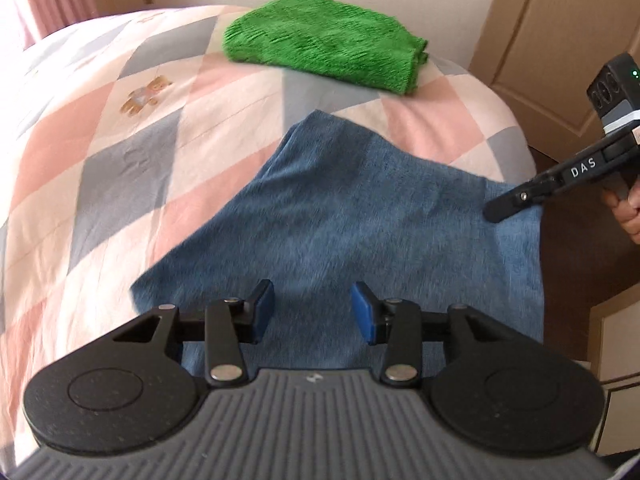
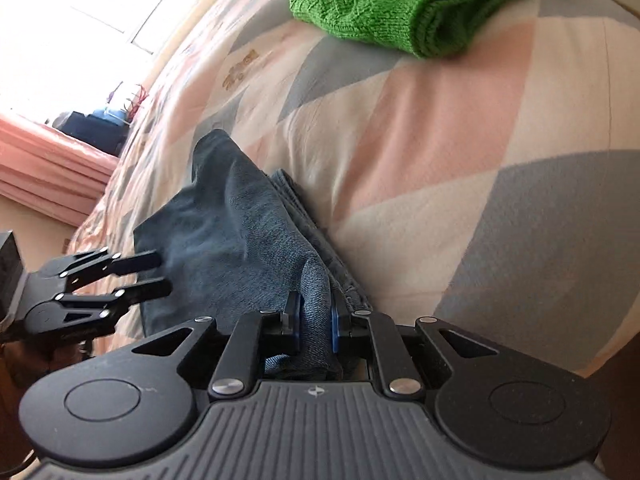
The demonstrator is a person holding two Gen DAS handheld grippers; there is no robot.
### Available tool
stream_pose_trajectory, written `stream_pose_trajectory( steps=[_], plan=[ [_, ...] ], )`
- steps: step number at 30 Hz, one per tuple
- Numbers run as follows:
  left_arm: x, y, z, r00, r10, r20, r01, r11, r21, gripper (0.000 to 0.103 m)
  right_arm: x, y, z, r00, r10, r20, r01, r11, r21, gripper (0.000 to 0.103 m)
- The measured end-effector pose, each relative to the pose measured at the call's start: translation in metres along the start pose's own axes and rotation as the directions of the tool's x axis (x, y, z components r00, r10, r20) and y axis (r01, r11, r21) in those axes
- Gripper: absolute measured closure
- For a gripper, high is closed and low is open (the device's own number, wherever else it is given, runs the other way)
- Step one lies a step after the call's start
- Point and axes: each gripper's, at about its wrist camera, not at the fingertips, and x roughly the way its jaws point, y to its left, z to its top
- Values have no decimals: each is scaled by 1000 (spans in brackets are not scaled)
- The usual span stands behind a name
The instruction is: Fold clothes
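Note:
A blue denim garment (image 1: 344,216) lies spread on the bed, its near edge hanging toward me. My left gripper (image 1: 313,312) hovers open just over its near part, blue pads apart with nothing between them. My right gripper (image 2: 315,316) is shut on a bunched fold of the denim garment (image 2: 240,236) at its right edge. In the left wrist view the right gripper (image 1: 496,212) comes in from the right, held by a hand (image 1: 628,208). In the right wrist view the left gripper (image 2: 162,272) shows at the left, its fingers parted beside the cloth.
A folded green knitted garment (image 1: 324,46) (image 2: 404,4) rests at the far side of the bed. The quilt (image 1: 120,168) (image 2: 460,152) has pink, grey and cream diamonds. Pink curtains (image 2: 48,168), a bright window (image 2: 92,8) and wooden doors (image 1: 560,40) surround the bed.

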Motion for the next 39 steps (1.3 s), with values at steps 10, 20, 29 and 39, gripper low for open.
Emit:
stream_pose_trajectory(
  steps=[10, 20, 29, 39],
  plan=[
    [-57, 38, -94, 996, 17, -92, -44, 950, -309, 65, -33, 99, -10, 927, -258, 273, 343, 878, -335, 53],
    [-7, 89, -120, 976, -145, 163, 218, 643, -734, 59, 57, 62, -11, 934, -343, 100, 355, 862, -363, 103],
    [-46, 85, -76, 987, -20, 160, 96, 872, -480, 69, 42, 148, 22, 927, -295, 233, 374, 782, -499, 87],
    [58, 127, -30, 993, -4, 114, 52, 907, -418, 66, 154, 130, 64, 927, -356, 121, 359, 741, -567, 88]
  ],
)
